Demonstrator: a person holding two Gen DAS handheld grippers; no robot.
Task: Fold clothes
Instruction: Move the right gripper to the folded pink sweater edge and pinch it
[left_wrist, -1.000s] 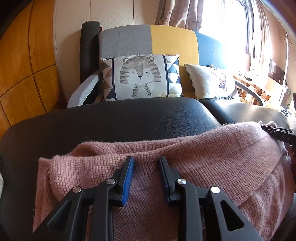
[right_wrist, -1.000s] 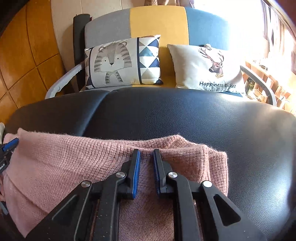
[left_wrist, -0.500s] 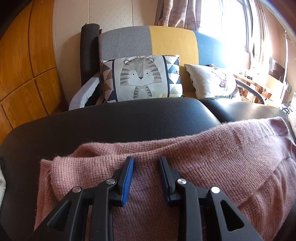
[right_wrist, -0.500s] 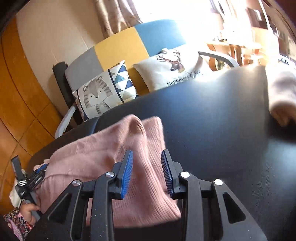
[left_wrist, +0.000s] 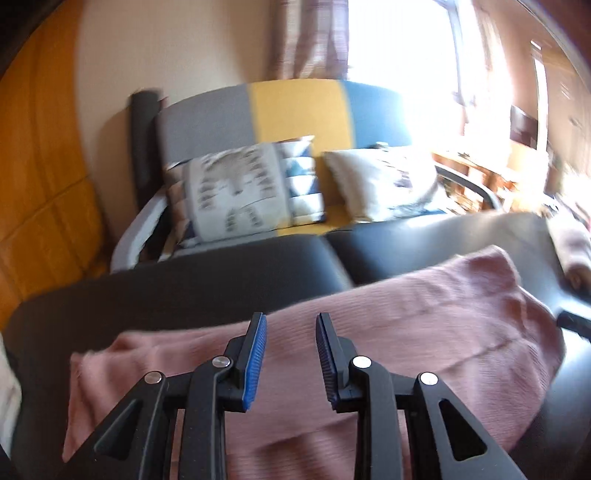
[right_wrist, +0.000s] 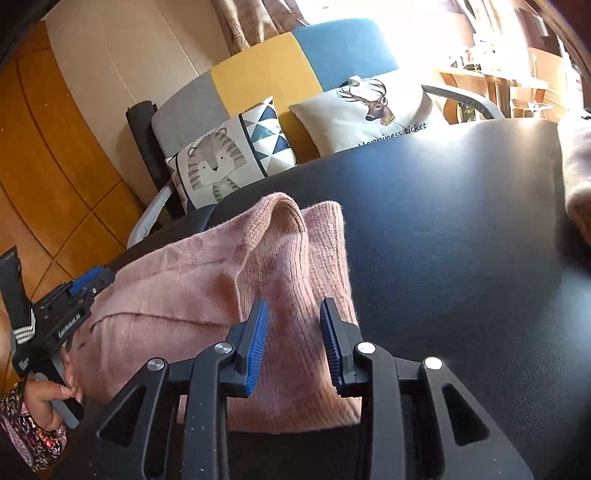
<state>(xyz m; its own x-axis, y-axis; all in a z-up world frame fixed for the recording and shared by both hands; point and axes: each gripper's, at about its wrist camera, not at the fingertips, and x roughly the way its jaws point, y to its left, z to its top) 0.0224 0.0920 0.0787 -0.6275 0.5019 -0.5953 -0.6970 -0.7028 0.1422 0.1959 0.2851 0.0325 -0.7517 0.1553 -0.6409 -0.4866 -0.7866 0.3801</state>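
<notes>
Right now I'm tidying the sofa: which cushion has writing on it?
The white deer cushion, on the right against the blue back section; it reads "ticket" along its lower edge. The tiger cushion shows only a picture and triangles.

Tricolour sofa (right_wrist: 280, 70), wood panelling (right_wrist: 55, 147), sunlit window (left_wrist: 402, 48).

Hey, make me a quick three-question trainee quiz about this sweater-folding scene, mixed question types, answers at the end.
1. True or false: the right gripper is clamped shut on the pink sweater.
2. Multiple choice: what does the pink sweater lie on? A) wooden floor B) black leather surface C) yellow cushion
3. Fill in: the pillow printed with the words "Happiness ticket" shows a ____.

Key: 1. False; both the right gripper and the left gripper have their jaws apart over the knit. 2. B. 3. Deer.
</notes>
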